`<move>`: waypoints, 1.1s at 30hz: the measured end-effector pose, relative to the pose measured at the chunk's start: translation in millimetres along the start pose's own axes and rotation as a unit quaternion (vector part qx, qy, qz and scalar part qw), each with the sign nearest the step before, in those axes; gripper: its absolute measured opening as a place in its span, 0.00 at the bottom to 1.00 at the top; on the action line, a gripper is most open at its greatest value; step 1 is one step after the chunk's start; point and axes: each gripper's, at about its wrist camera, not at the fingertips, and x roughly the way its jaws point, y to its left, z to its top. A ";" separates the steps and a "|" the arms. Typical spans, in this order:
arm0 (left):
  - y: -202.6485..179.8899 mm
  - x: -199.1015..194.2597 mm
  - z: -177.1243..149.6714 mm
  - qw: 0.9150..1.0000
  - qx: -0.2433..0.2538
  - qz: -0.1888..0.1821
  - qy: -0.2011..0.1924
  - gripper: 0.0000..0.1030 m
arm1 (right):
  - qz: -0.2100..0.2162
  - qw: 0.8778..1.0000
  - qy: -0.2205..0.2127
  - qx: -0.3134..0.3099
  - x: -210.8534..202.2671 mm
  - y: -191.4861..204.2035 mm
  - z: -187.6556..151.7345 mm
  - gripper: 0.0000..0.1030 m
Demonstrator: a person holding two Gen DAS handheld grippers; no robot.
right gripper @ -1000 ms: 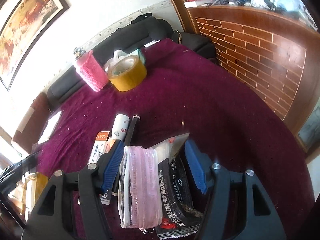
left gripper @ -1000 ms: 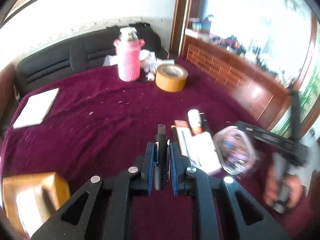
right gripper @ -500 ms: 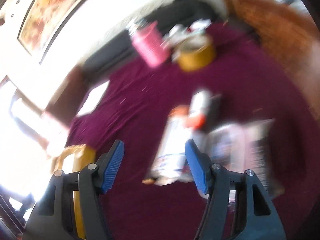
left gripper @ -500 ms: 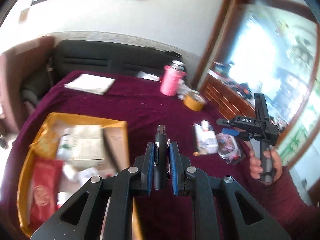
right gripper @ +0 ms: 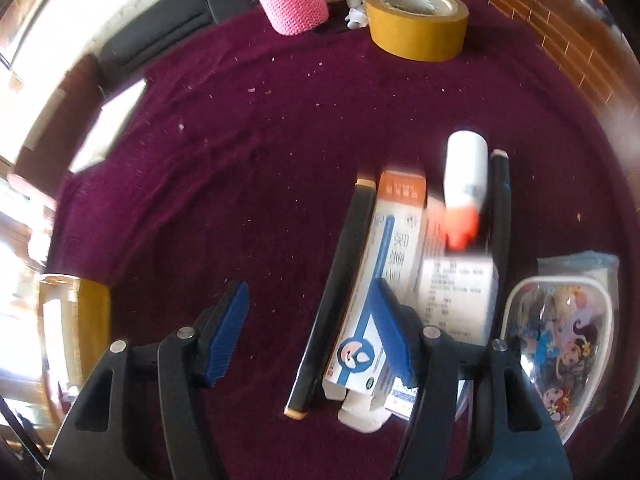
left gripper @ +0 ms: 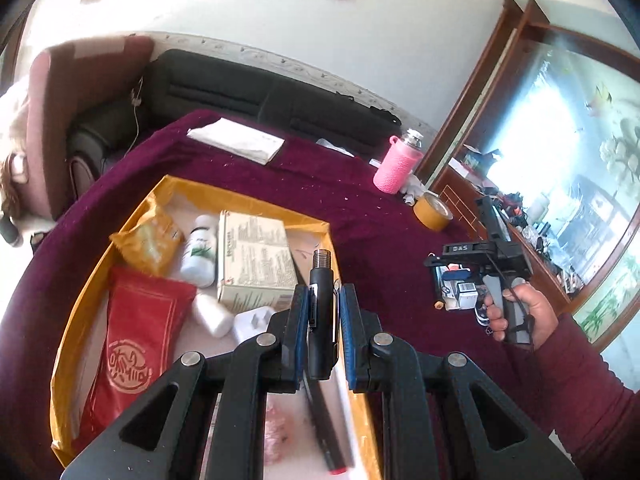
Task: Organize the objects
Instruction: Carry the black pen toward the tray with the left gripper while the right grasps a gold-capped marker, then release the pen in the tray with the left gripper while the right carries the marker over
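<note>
Since the earlier frame the left gripper (left gripper: 323,322) has been carried from the loose items to above the yellow tray (left gripper: 96,264), and the right gripper (right gripper: 310,334), then straddling a pink pouch, has been swung over to the boxes. The left jaws are pinched on a black pen (left gripper: 321,312), held mid-barrel with its metal tip forward. It is judged light, stiff and smooth, so likely to slip or roll. The right jaws are spread and empty above a white box (right gripper: 378,280) on the table (right gripper: 240,160); it looks light and crushable, best taken across its narrow sides.
</note>
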 end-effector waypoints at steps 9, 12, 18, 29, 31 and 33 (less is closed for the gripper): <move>18.1 -5.6 -7.0 1.000 -0.013 0.000 0.003 0.12 | -0.049 0.998 0.011 -0.047 20.3 31.8 2.5 0.29; 24.1 -8.1 -9.0 1.000 -0.018 0.005 0.003 0.12 | -0.072 0.996 0.001 -0.051 17.7 33.8 -4.9 0.16; 33.7 -14.8 -14.1 0.999 -0.028 0.018 0.005 0.12 | -0.008 0.999 -0.030 -0.025 -3.4 14.6 -42.0 0.12; 49.6 -40.9 -25.5 0.997 -0.036 0.071 0.010 0.12 | 0.202 0.978 -0.035 -0.030 -72.7 37.9 -100.4 0.12; 53.7 -41.0 -27.9 0.995 -0.039 0.087 0.019 0.12 | 0.225 0.973 -0.030 -0.047 -80.4 53.7 -113.7 0.12; 57.3 -40.0 -30.0 0.994 -0.042 0.093 0.025 0.12 | 0.252 0.965 -0.020 -0.063 -86.2 74.2 -127.6 0.12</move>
